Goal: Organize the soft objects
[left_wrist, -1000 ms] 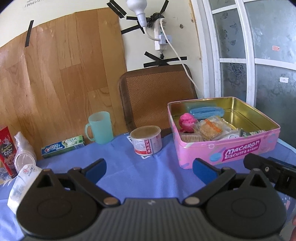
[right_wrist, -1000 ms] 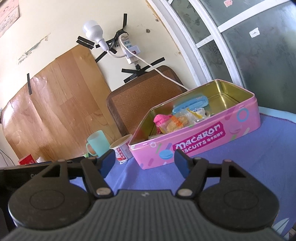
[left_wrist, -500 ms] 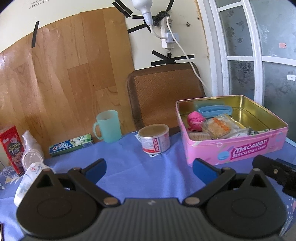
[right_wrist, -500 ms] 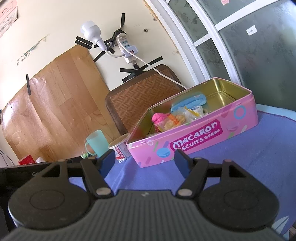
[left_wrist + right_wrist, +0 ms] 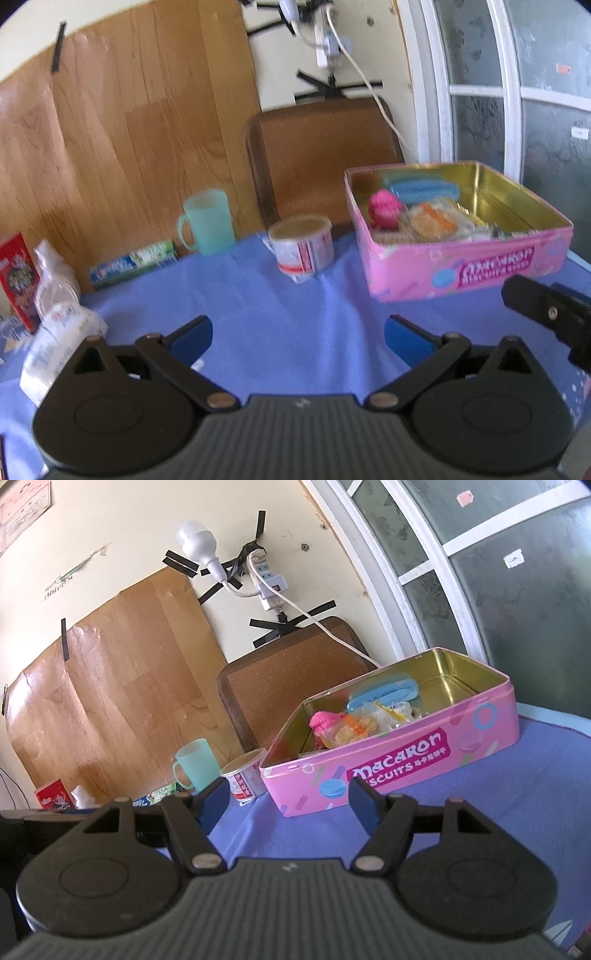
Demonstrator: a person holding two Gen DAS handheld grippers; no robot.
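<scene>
A pink Macaron biscuit tin (image 5: 461, 266) (image 5: 399, 768) stands open on the blue tablecloth. Inside lie a pink soft ball (image 5: 385, 208) (image 5: 325, 722), wrapped snack packets (image 5: 436, 221) (image 5: 369, 723) and a blue case (image 5: 421, 189) (image 5: 384, 694). A white tissue pack (image 5: 55, 343) lies at the left, beside my left gripper's left finger. My left gripper (image 5: 298, 338) is open and empty above the cloth, short of the tin. My right gripper (image 5: 290, 801) is open and empty, in front of the tin. Part of it shows at the right edge of the left wrist view (image 5: 546, 314).
A green mug (image 5: 208, 221) (image 5: 195, 764), a lidded paper cup (image 5: 301, 245) (image 5: 243, 777), a toothpaste box (image 5: 133, 264), a stack of plastic cups (image 5: 55, 280) and a red carton (image 5: 18, 280) stand along the back and left. A chair back (image 5: 325, 162) rises behind the table.
My left gripper has pulled back and turned left, so the tin shifted right and the tissue pack came nearer. My right gripper drifted slightly; both stay open.
</scene>
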